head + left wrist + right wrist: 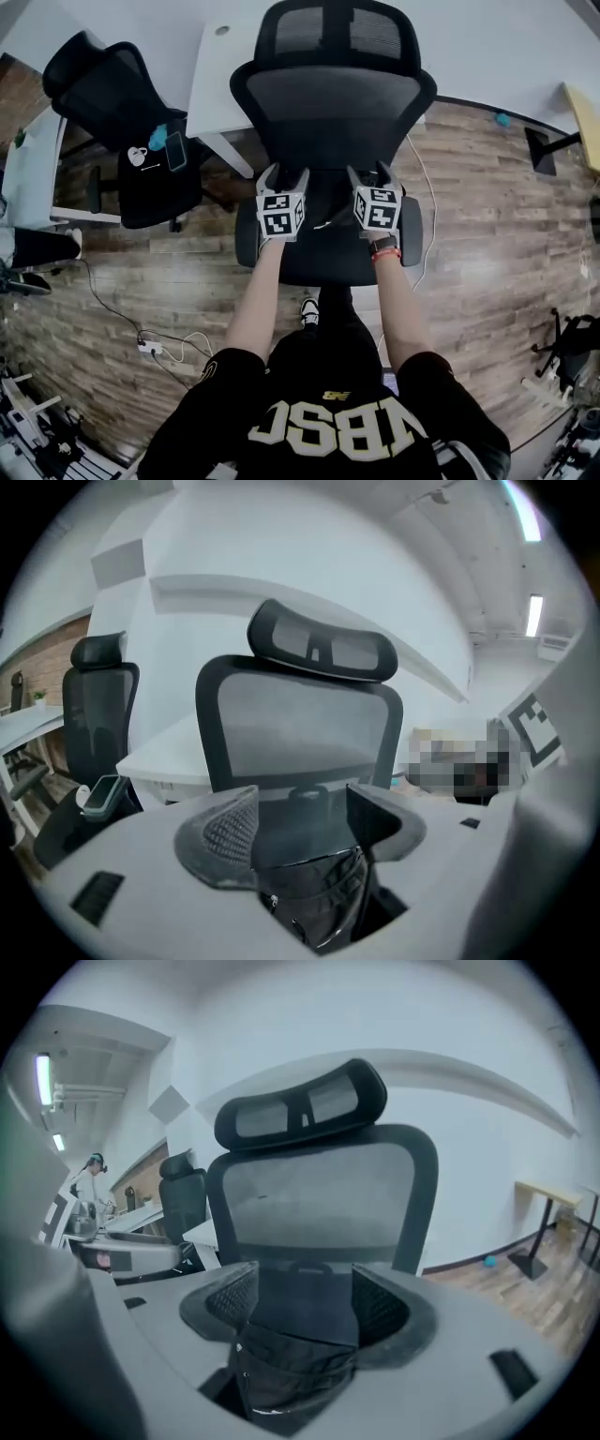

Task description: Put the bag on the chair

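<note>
A black mesh office chair (333, 103) stands in front of me, its seat (328, 262) below both grippers. A black bag (328, 202) rests on the seat between them, hard to tell apart from the dark seat. My left gripper (283, 178) is at the bag's left side and my right gripper (370, 175) at its right. In the left gripper view the jaws (305, 813) stand wide, with glossy black bag fabric (319, 892) low between them. The right gripper (305, 1297) also stands wide, with crumpled bag fabric (291, 1363) low between the pads. Both face the chair's backrest (319, 1204).
A second black chair (141, 141) stands at the left with a phone (175, 150) on it. A white desk (220, 75) sits behind the chairs. A power strip with cables (150, 347) lies on the wooden floor. A person (89, 1180) stands far off.
</note>
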### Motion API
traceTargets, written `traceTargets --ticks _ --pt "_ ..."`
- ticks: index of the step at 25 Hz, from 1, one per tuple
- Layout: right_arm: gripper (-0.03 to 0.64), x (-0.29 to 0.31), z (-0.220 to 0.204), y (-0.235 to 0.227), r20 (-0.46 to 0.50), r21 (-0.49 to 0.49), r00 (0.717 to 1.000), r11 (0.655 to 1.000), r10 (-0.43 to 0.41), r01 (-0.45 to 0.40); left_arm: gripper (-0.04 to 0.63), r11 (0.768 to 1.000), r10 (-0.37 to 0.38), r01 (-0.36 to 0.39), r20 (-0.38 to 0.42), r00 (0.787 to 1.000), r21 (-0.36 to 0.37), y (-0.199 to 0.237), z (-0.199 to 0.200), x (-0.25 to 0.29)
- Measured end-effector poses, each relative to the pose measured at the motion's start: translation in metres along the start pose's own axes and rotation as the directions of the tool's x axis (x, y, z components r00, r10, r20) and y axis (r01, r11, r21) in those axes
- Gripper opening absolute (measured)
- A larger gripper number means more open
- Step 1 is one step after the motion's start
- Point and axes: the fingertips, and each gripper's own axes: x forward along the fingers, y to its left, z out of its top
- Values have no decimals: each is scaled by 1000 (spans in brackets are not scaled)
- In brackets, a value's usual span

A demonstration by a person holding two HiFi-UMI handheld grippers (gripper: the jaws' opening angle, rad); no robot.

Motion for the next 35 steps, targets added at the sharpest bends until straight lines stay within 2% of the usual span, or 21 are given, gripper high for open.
traceTargets --ticks 4,6,8,12,16,23,26,30,35 --pt "305 -24 61 12 112 -49 994 999 3 3 318 999 -1 -5 104 995 51 -4 57 -22" --pt "301 -37 91 18 169 -55 986 998 8 2 313 995 0 -16 154 988 101 -7 86 -35" --pt "293 -51 124 25 234 -57 972 998 12 2 311 993 -6 -18 208 978 115 -10 116 -47" --pt "259 -87 185 34 348 -94 937 994 -12 47 290 991 -6 -37 322 947 127 -14 176 -80" --pt "177 -123 230 42 445 -126 895 988 -26 91 220 989 5 -67 415 910 135 -16 225 -112" --pt "89 -166 253 55 523 -118 851 985 -48 128 96 987 30 -101 469 883 128 -16 247 -157" --pt "56 -176 255 58 538 -109 841 985 -54 133 53 984 48 -123 469 882 130 -13 248 -166" --pt "10 -185 254 62 546 -107 836 984 -60 140 20 982 55 -134 479 876 132 -12 248 -176" --pt "9 -190 251 64 542 -116 838 983 -59 144 14 980 40 -130 499 866 148 -16 254 -183"
